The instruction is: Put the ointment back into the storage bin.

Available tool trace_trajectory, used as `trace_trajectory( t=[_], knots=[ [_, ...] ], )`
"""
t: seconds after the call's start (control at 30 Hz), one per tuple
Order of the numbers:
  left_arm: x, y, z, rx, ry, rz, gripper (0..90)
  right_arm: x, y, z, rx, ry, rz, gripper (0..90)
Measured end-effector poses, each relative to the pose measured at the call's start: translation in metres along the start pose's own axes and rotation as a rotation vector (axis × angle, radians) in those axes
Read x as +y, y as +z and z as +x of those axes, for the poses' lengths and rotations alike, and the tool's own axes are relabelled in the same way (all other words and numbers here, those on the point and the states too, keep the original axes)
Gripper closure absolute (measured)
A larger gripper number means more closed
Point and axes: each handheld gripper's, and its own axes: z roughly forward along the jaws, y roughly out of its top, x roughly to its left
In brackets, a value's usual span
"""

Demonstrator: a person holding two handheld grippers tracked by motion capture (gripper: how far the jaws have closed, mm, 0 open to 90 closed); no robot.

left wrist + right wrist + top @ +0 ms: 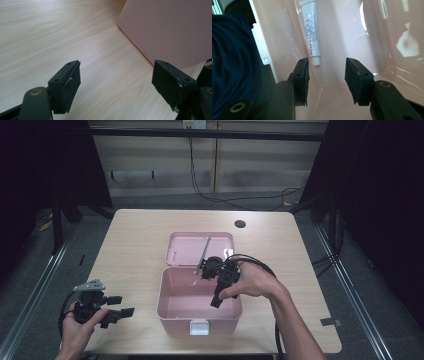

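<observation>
A pink plastic box (172, 312) stands open mid-table, its lid (187, 249) laid back flat. My right gripper (217, 300) reaches down into the box from the right, its jaws open and holding nothing. In the right gripper view those jaws (327, 63) point at a white tube (311, 30) with blue print, which lies along the box's inner wall (342, 30) just beyond the left fingertip. My left gripper (122, 306) rests at the table's front left, open and empty. Its jaws (116, 68) hover over bare wood, with the box's outer side (170, 27) ahead to the right.
A white latch (199, 327) sits on the box's front. A dark round hole (240, 224) marks the wooden table (135, 245) at the back right. Cables run over the floor behind. Blue clothing (234, 62) shows past the box rim in the right gripper view.
</observation>
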Motion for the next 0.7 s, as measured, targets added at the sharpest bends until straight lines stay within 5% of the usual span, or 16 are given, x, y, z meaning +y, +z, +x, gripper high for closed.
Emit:
trace_trajectory(
  t=[0.7],
  knots=[
    [0.000, 0.000, 0.000, 0.001, 0.000, 0.003, 22.9, -0.038, -0.036, -0.007, -0.058, 0.082, -0.029, 53.7]
  ],
)
